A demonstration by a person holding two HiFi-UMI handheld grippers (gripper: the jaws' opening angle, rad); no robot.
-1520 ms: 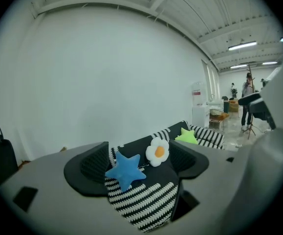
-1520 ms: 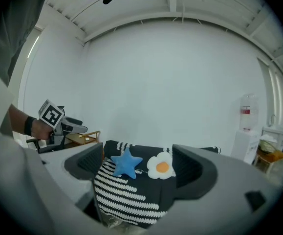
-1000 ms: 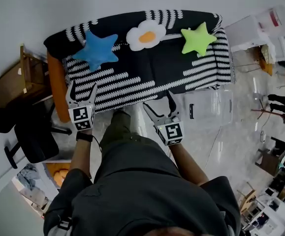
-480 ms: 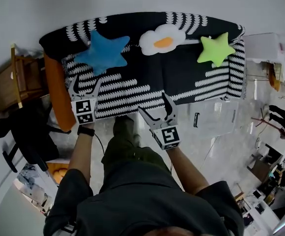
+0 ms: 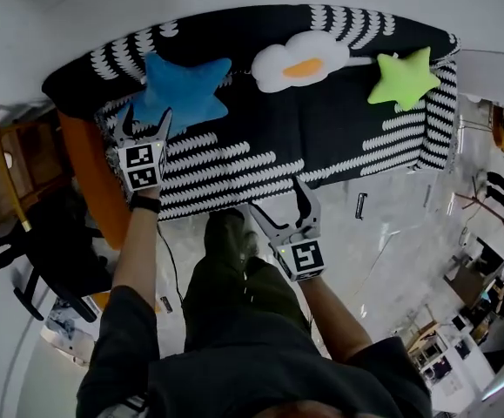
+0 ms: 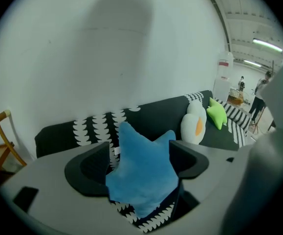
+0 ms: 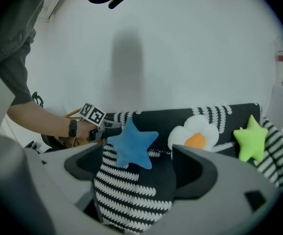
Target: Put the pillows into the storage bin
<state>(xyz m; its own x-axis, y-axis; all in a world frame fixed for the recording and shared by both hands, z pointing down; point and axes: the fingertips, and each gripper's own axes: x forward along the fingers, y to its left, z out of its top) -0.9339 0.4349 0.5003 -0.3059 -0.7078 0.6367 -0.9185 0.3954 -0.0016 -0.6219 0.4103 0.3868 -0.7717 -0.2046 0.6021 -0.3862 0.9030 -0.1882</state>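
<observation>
Left tool (image 5: pixel 144 117) gapes empty at blue star pillow (image 5: pixel 182 90), sofa's (image 5: pixel 260 142) left end; right tool (image 5: pixel 279 200) spread, empty. Pillow looks soft, light: pinch one point.

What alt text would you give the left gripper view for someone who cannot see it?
A blue star pillow sits framed between the left gripper's open jaws, on a black-and-white patterned sofa. Farther right on the sofa are a white pillow with an orange centre and a green star pillow.
</observation>
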